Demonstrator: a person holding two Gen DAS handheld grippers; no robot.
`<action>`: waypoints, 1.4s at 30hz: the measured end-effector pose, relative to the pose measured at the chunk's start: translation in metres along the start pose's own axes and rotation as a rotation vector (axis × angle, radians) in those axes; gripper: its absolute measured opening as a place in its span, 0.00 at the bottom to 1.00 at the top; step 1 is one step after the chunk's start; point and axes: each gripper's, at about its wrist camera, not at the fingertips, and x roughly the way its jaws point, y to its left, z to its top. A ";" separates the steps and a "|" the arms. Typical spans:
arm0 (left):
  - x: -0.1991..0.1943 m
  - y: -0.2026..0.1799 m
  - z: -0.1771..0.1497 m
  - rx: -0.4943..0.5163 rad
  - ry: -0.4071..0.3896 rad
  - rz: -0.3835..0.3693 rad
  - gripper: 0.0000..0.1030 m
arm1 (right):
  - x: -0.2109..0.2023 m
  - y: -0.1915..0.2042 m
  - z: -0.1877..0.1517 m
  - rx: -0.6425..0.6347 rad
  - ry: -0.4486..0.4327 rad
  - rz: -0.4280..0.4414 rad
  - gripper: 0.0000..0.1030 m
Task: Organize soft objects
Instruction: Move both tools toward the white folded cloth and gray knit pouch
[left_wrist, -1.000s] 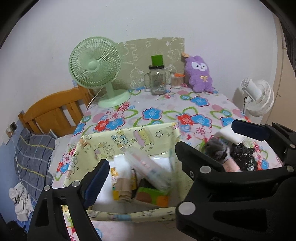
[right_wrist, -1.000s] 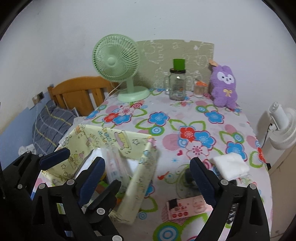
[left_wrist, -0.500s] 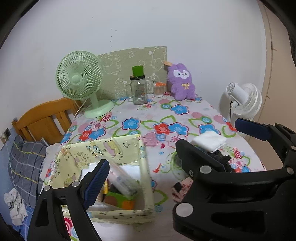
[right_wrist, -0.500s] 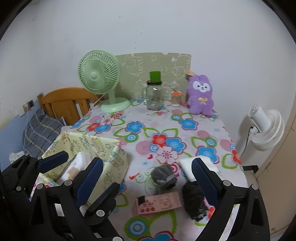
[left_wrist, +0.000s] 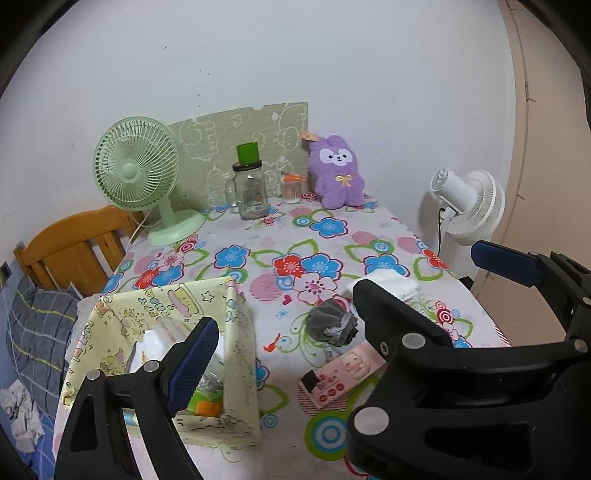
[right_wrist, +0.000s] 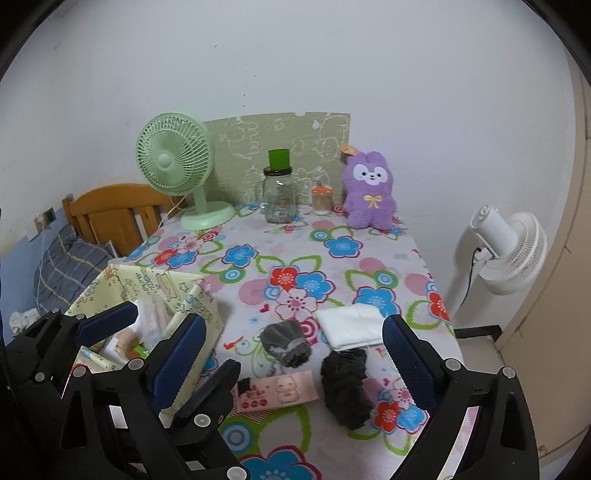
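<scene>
Both grippers, left gripper (right_wrist: 166, 328) and right gripper (right_wrist: 295, 354), are hovering wide open, holding nothing (between picks); next is probably grabbing the grey sock (right_wrist: 286, 343) for the box (right_wrist: 192, 299).

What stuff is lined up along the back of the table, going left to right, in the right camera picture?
Green fan → glass jar → small bottle → purple plush.
</scene>
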 end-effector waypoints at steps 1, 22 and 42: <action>0.000 -0.002 0.000 0.001 -0.004 -0.002 0.88 | -0.001 -0.003 -0.001 0.004 -0.002 -0.004 0.95; 0.036 -0.035 -0.011 -0.031 0.005 -0.058 0.88 | 0.017 -0.045 -0.022 0.028 0.015 -0.011 0.95; 0.097 -0.048 -0.010 -0.053 0.107 -0.053 0.87 | 0.077 -0.080 -0.033 0.066 0.083 -0.030 0.95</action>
